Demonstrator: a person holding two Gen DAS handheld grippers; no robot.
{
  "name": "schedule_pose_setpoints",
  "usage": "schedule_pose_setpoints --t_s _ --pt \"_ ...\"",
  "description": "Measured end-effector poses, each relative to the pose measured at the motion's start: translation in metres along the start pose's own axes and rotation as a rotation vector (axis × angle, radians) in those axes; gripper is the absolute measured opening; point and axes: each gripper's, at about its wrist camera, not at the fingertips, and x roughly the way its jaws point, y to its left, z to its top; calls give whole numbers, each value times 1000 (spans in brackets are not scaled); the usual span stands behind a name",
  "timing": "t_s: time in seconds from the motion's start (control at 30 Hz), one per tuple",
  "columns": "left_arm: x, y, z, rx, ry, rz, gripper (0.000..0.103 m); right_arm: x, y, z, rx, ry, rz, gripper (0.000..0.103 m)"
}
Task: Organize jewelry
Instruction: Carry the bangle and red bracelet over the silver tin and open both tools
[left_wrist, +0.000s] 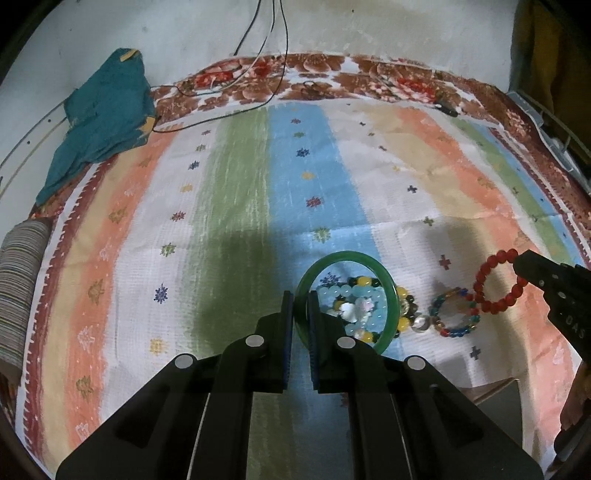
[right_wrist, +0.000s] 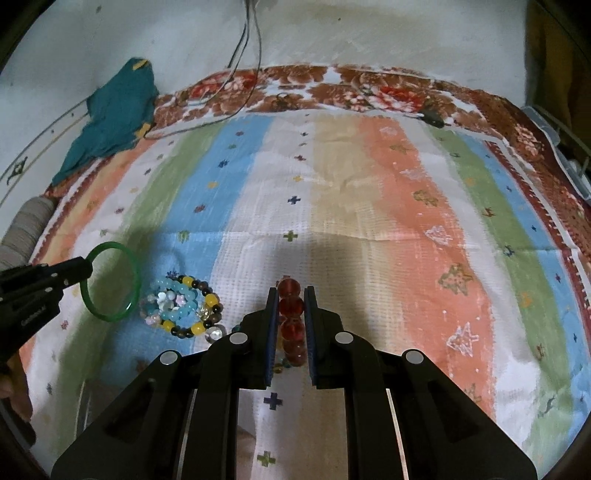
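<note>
The left tongs (left_wrist: 300, 314) are clamped on the rim of a green bangle (left_wrist: 384, 280), which stands tilted up off the striped cloth (left_wrist: 236, 184) that covers the bed. The right wrist view shows the same grip from the side: the left tongs (right_wrist: 86, 267) pinch the bangle (right_wrist: 135, 280) at its upper left rim, and the ring hangs clear above the cloth (right_wrist: 369, 184).

The right tongs (right_wrist: 290, 317) are clamped on a red bead bracelet (right_wrist: 291, 306), whose beads run in a line between the two blue pads. In the left wrist view the right tongs (left_wrist: 521, 264) hold that bracelet (left_wrist: 480, 284) at its upper right, with the loop hanging open below the tips.

Still lying on the cloth toward its near edge, between the two lifted pieces, is a small heap of jewelry: a pale blue bead bracelet (right_wrist: 177, 291) with a flower-shaped charm, a bracelet of yellow and dark beads (right_wrist: 208, 301) overlapping it, and a multicoloured bead bracelet (left_wrist: 458, 314) just beside them.

At the far left corner of the bed lies a crumpled teal cloth (left_wrist: 103, 122). Thin cables (left_wrist: 273, 74) trail across the far edge.
</note>
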Motion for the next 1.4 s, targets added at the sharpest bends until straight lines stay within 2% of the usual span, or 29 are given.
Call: schedule_pose_setpoints --t_s 0.23,0.53,0.67,1.4 --pt "-26 -12 0 -7 -51 -29 7 -28 -1 -3 -13 -87 10 14" --pt "-62 -23 -8 -4 -106 -76 7 -54 4 -11 -31 -143 14 14" --pt "-71 -26 -15 -10 -98 -117 7 -71 7 -15 -40 -180 45 14" --pt "-102 -24 -45 -4 -109 -156 8 -116 25 -48 -76 -208 121 14"
